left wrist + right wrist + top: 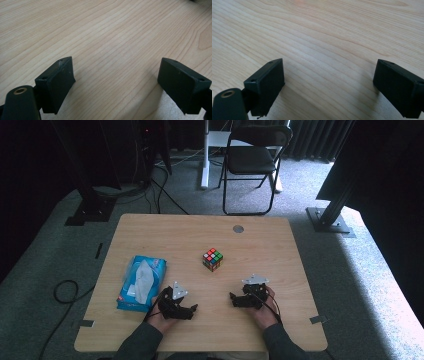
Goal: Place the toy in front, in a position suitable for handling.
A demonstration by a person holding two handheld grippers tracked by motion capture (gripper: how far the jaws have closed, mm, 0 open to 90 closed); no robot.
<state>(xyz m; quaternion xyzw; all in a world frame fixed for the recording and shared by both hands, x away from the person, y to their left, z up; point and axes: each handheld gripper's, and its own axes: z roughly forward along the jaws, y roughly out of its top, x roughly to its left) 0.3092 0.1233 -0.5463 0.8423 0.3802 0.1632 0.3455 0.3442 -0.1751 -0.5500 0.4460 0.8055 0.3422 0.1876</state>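
Observation:
A colourful puzzle cube [212, 259] stands near the middle of the wooden table [150, 230]. A blue pack of wet wipes [142, 283] lies at the left. My left gripper [192, 309] rests low on the table near the front edge, just right of the wipes, pointing right. My right gripper [233, 299] rests front right, pointing left toward it. In the left gripper view the gripper [116, 75] stands open over bare wood with nothing between the jaws. The right gripper [329, 76] in its own view is also open over bare wood.
A grey round grommet [238, 228] sits in the table's far edge. A black folding chair [252, 160] stands on the carpet behind the table. Black frame posts [332, 195] stand at the back left and right, with cables [65, 290] on the floor at the left.

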